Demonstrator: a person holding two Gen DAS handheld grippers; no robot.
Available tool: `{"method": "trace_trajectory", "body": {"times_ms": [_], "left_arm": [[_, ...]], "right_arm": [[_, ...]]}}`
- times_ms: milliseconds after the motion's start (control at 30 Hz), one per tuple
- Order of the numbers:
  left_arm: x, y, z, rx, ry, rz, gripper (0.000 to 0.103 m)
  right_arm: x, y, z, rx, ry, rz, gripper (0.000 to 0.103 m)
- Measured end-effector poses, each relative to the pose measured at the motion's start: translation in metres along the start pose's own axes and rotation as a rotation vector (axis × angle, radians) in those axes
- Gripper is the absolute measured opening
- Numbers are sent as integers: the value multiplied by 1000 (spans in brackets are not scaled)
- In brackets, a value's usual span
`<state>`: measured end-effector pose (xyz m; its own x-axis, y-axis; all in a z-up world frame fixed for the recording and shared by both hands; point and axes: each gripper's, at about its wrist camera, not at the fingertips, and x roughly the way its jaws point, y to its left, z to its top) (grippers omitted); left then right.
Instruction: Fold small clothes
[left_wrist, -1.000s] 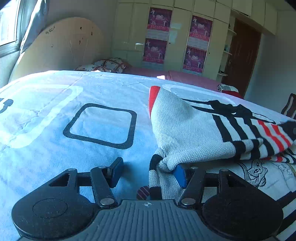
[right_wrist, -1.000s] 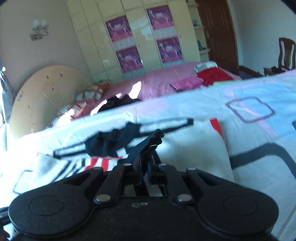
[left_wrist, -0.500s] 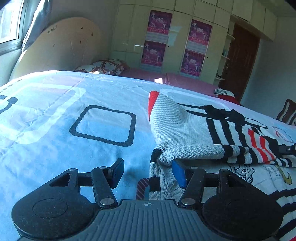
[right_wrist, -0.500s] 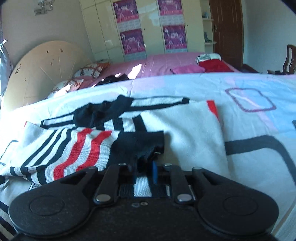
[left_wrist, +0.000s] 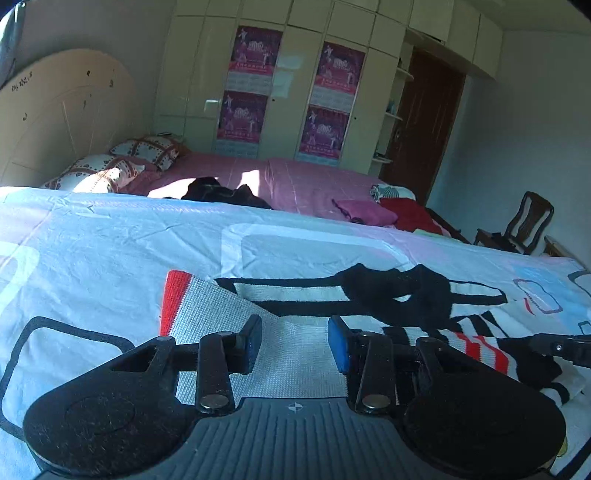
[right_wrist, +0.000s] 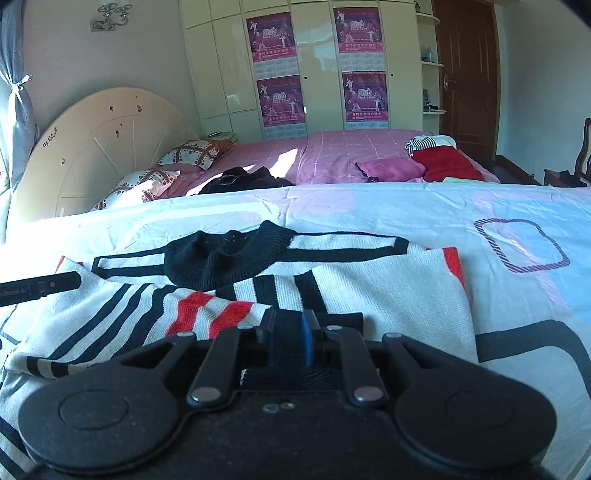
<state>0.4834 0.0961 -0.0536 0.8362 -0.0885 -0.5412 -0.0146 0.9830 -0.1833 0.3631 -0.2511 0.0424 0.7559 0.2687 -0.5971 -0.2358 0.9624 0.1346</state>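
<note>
My L gripper (left_wrist: 294, 343) hangs wide open, empty, over the sweater (left_wrist: 295, 354), grey knit directly below the pads. R gripper (right_wrist: 289, 341) is pinched narrow on the black cuff (right_wrist: 314, 325). Sweater lies flat on the bed (right_wrist: 517, 206), long axis across my view, collar (right_wrist: 229, 254) far side. No containers visible.

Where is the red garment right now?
Right wrist view, upper right: the red garment lies on the pink bed, beside a pink garment, below a striped one.
</note>
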Motion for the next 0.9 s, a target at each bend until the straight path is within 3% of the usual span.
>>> {"method": "trace_trajectory", "body": {"times_ms": [133, 200, 367, 467, 567, 633, 700, 800, 900], "left_arm": [[19, 20, -15, -19, 44, 137, 39], [17, 33, -16, -87, 30, 103, 39], [16, 32, 3, -33, 45, 84, 40], [32, 39, 14, -5, 82, 32, 40], [47, 52, 12, 14, 77, 110, 39], [43, 59, 13, -7, 61, 126, 39], [40, 58, 10, 20, 56, 212, 40], [32, 70, 5, -32, 49, 196, 42], [13, 65, 8, -18, -18, 166, 43]], "right_arm": [[13, -2, -5, 2, 30, -28, 16], [26, -7, -8, 25, 61, -66, 14], [26, -11, 1, 41, 34, -47, 18], [26, -10, 7, 35, 9, -25, 18], [41, -10, 6, 23, 53, -42, 16], [37, -11, 6, 36, 32, -39, 16], [28, -11, 7, 47, 1, -37, 19], [24, -14, 6, 56, -13, -35, 19], [24, -18, 4, 62, -14, -42, 19]]}}
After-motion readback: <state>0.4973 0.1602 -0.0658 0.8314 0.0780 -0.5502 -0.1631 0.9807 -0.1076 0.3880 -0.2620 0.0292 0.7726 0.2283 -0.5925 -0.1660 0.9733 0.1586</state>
